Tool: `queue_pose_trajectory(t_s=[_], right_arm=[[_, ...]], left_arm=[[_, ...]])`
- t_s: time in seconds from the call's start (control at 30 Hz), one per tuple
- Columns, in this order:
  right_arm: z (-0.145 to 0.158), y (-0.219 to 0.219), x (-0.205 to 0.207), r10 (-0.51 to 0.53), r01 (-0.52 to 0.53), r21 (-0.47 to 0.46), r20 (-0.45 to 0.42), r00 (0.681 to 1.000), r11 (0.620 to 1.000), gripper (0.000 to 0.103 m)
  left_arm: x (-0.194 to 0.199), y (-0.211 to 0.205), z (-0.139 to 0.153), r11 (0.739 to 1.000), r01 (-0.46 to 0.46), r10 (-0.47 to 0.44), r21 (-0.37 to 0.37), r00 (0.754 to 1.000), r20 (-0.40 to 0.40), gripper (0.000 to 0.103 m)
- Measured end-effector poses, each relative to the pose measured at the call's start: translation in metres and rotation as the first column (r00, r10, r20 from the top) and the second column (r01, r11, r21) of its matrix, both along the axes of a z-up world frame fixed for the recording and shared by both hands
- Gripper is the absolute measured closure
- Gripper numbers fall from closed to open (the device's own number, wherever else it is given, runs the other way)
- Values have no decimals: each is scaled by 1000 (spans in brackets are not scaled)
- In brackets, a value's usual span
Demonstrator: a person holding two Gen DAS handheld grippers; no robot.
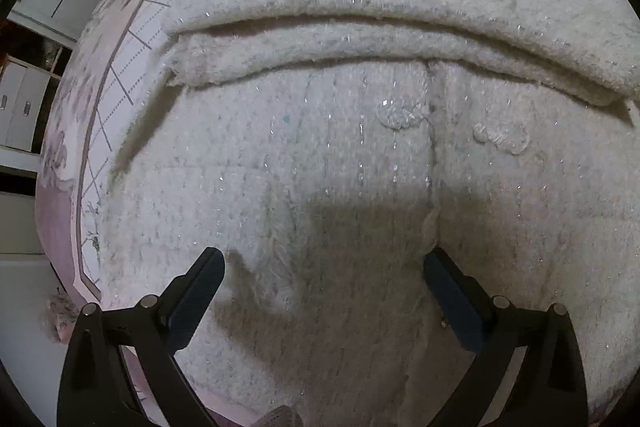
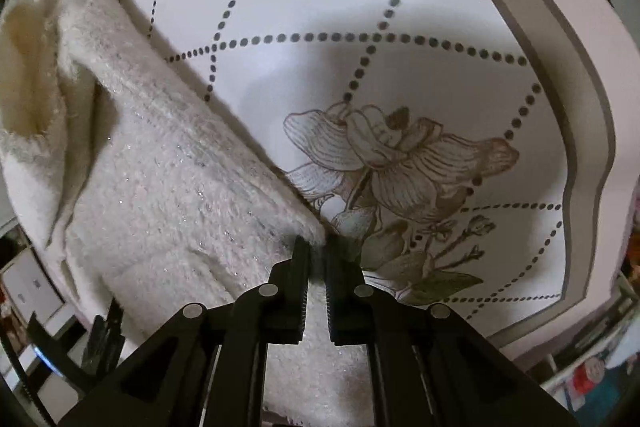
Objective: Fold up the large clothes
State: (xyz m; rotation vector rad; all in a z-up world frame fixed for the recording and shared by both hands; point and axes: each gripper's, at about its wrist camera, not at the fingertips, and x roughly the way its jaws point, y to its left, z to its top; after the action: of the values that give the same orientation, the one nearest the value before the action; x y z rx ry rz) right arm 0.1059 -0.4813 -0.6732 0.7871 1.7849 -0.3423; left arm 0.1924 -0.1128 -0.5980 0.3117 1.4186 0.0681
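A large fluffy white knit garment [image 1: 340, 155] with silver sparkle threads lies spread on a patterned bed cover [image 1: 132, 39]. A folded edge of it [image 1: 360, 43] runs across the upper part of the left wrist view. My left gripper [image 1: 324, 263] is open and hovers just above the knit, holding nothing. In the right wrist view the same garment [image 2: 168, 187] lies at the left on the cover [image 2: 400, 67]. My right gripper [image 2: 318, 247] is shut on the garment's corner edge.
The bed cover is white with dotted diamond lines, a printed flower [image 2: 392, 163] and a pink border [image 2: 600, 67]. White drawers and shelves [image 1: 24, 107] stand beyond the bed's left edge. Cluttered items [image 2: 592, 375] lie past the bed's lower right edge.
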Motion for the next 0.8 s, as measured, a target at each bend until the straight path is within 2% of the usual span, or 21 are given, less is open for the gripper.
queue_pose_trajectory(t_s=[0.07,0.1,0.13,0.17,0.2,0.3,0.33,0.4,0.5,0.57,0.67,0.73,0.8], right_arm=[[14,16,20,104,-104,-38,3,995,994,88],[24,25,26,163,-161,-75,14,987,984,75],[33,42,26,194,-191,-99,26,981,977,56],[43,45,28,231,-224,-122,41,972,967,49],[51,52,30,266,-257,-139,52,962,956,45],[75,71,40,375,-355,-180,93,922,917,43],[82,65,42,401,-378,-189,100,911,906,37],[96,67,47,485,-452,-231,115,867,862,25],[120,47,41,561,-515,-269,129,818,814,24],[127,29,36,583,-539,-260,138,801,801,24],[129,-13,23,551,-510,-252,133,823,822,24],[128,-43,8,528,-488,-259,117,841,834,24],[123,-91,-18,507,-472,-250,95,857,845,24]], left_arm=[[-2,-6,12,1000,-7,6,8,999,33,0],[-3,-9,20,1000,-12,11,14,999,52,0],[-5,-12,26,1000,-13,12,20,998,66,0],[-9,-18,33,999,-7,4,41,996,88,0],[-13,-25,38,998,0,-7,69,995,101,0],[-27,-52,53,988,5,-28,155,989,145,0],[-34,-64,59,983,2,-33,186,986,162,0],[-49,-87,68,972,0,-43,233,983,180,0],[-75,-128,80,961,8,-62,278,981,186,0],[-94,-165,83,950,31,-91,310,979,180,0],[-120,-221,81,943,89,-143,320,978,151,0],[-138,-262,71,934,151,-199,322,973,121,0],[-150,-291,56,923,194,-240,331,965,103,0]])
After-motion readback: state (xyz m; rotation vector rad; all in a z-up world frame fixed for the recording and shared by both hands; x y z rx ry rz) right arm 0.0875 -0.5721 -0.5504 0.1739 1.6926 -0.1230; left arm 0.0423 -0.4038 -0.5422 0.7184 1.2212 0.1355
